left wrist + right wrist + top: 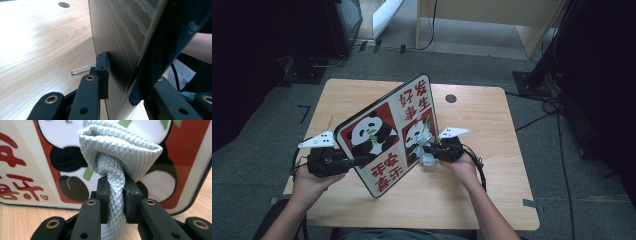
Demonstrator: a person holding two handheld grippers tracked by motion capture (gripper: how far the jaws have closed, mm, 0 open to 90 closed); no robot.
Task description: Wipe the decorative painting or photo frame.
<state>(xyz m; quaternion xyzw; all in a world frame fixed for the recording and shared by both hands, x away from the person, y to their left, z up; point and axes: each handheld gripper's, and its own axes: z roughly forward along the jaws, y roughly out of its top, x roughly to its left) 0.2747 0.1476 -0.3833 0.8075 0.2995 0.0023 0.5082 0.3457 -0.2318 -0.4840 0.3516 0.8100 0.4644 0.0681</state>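
On the table (492,200) a panda board (384,135) stands tilted on its lower edge, left gripper (357,161) clamped on its left edge. Right gripper (432,152) pinches a bunched pale-blue cloth (117,152), pressed against the board's front.

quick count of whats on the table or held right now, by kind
panda board: 1
light blue cloth: 1
wire clip: 1
left gripper, right gripper: 2
total: 5
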